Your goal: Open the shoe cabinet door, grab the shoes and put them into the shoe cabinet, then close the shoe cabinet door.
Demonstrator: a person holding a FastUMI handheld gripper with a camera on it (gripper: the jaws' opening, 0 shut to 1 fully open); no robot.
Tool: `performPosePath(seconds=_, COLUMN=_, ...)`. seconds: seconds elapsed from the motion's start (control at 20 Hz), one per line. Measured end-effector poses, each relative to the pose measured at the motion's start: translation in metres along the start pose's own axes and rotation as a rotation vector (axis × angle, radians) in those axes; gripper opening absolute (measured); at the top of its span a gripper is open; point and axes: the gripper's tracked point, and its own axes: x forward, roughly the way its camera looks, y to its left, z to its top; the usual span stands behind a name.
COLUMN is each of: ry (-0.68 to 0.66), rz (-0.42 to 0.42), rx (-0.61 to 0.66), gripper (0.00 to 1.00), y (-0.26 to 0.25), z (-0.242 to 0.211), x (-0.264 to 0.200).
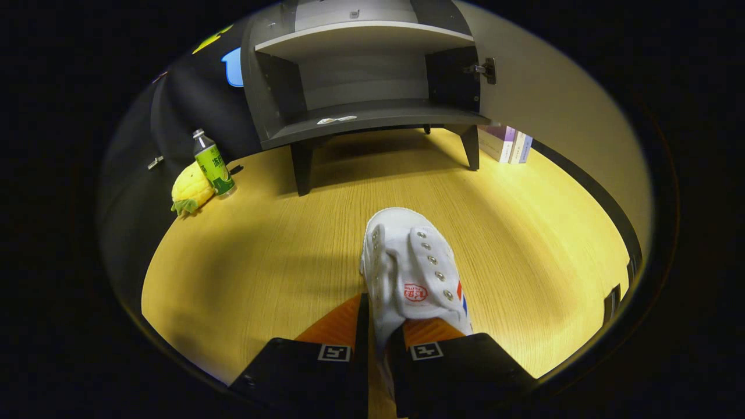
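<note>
A white canvas shoe [410,265] with metal eyelets and a red mark on its tongue hangs over the wooden table [262,244]. My gripper [381,329] is shut on the shoe, both fingers pinching its side wall near the opening. Beyond the shoe stands the grey shoe cabinet [361,87] on short legs. Its door [553,99] is swung open to the right, and the lower shelf [372,119] carries only small stickers. An upper shelf [361,32] shows above it.
A green-labelled bottle [212,163] and a yellow pineapple plush toy [191,189] sit left of the cabinet. A few books [512,145] stand upright behind the open door, right of the cabinet's leg. The table's edge curves close on the right.
</note>
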Motion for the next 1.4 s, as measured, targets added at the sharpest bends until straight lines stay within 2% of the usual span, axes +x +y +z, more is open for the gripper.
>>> performPosePath(seconds=0.3, ry=-0.044, rz=-0.005, rx=0.047, gripper=0.19, y=-0.002, z=0.003, x=0.013)
performPosePath(seconds=0.35, ry=-0.054, rz=-0.005, rx=0.041, gripper=0.05, y=-0.002, z=0.008, x=0.008)
performPosePath(seconds=0.6, ry=-0.031, rz=-0.016, rx=0.038, gripper=0.05, y=-0.002, z=0.008, x=0.01)
performPosePath(seconds=0.8, ry=-0.023, rz=-0.033, rx=-0.018, gripper=0.05, y=-0.005, z=0.022, x=-0.006)
performPosePath(seconds=1.05, ry=-0.093, rz=-0.045, rx=0.006, gripper=0.05, y=-0.004, z=0.083, x=-0.048)
performPosePath(seconds=1.4, ry=-0.281, rz=-0.062, rx=0.029, gripper=0.05, y=0.019, z=0.223, x=-0.129)
